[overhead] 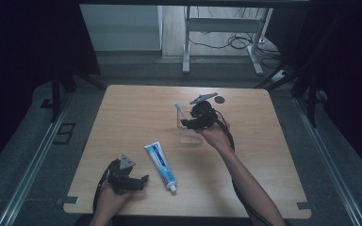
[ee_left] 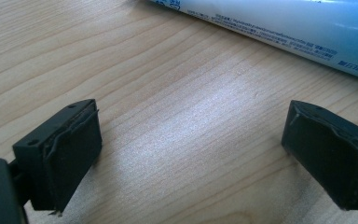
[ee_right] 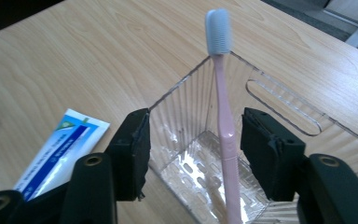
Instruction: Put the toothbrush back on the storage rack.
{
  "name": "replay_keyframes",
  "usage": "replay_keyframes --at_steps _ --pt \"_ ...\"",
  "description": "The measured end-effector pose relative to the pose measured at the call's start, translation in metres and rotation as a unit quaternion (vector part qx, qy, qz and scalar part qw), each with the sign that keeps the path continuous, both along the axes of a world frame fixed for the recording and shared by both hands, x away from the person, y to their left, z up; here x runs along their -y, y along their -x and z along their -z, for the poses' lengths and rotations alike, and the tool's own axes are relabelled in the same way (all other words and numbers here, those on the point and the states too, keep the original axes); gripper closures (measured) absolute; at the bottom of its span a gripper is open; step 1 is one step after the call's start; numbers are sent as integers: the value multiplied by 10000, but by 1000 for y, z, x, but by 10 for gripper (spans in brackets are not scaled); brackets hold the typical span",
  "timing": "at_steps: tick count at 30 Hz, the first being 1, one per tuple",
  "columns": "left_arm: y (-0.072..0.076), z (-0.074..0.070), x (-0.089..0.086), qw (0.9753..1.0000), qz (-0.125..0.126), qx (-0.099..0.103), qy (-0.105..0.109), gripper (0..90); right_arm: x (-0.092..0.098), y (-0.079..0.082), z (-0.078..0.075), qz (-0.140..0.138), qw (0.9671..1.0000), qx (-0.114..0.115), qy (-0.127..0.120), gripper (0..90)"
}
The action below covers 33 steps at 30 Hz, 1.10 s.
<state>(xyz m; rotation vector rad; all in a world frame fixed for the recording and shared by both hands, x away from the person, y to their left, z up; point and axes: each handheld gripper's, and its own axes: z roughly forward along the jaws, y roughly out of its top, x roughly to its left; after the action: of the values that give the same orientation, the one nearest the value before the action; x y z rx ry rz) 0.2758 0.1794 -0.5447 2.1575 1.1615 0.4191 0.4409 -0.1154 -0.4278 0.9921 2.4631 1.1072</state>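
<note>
Right gripper (overhead: 185,123) hovers over the middle of the table, its jaws spread wide and grasping nothing. In the right gripper view (ee_right: 193,151) the two black jaws stand on either side of a pink toothbrush (ee_right: 225,126); the handle rises between them without clearly touching either pad. That toothbrush stands nearly upright inside a clear plastic holder (ee_right: 279,100), its grey bristle head leaning against the holder's far rim. One jaw sits outside the holder's left wall, the other inside it. From the high view the toothbrush (overhead: 179,109) pokes up out of the holder (overhead: 190,134), just left of the gripper.

Left gripper (overhead: 141,181) sits at the near left part of the table, held low by the person's left hand (overhead: 107,197), jaws likewise released and empty. In the left gripper view (ee_left: 191,154) bare wood lies between its pads, with the toothpaste tube (ee_left: 279,25) across the far side. Seen from above, the tube (overhead: 160,165) lies flat on the wooden table (overhead: 122,113), just right of the left gripper and near-left of the holder, cap toward the near edge.
</note>
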Motion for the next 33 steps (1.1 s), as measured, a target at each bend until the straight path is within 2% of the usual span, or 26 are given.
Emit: replay_keyframes --at_steps 5,10,19,27,33 --pt "0 0 0 10000 6 4 -11 47 5 8 -6 -84 10000 -15 -39 349" --pt "0 0 0 10000 3 12 0 47 13 17 -7 -245 9997 16 45 308" --pt "0 0 0 10000 4 2 -5 47 25 33 -3 -375 9992 137 97 214" --pt "0 0 0 10000 2 10 -3 47 32 47 1 -467 9985 258 141 180" --pt "0 0 0 10000 17 16 -14 47 38 55 5 -479 9983 266 216 149"
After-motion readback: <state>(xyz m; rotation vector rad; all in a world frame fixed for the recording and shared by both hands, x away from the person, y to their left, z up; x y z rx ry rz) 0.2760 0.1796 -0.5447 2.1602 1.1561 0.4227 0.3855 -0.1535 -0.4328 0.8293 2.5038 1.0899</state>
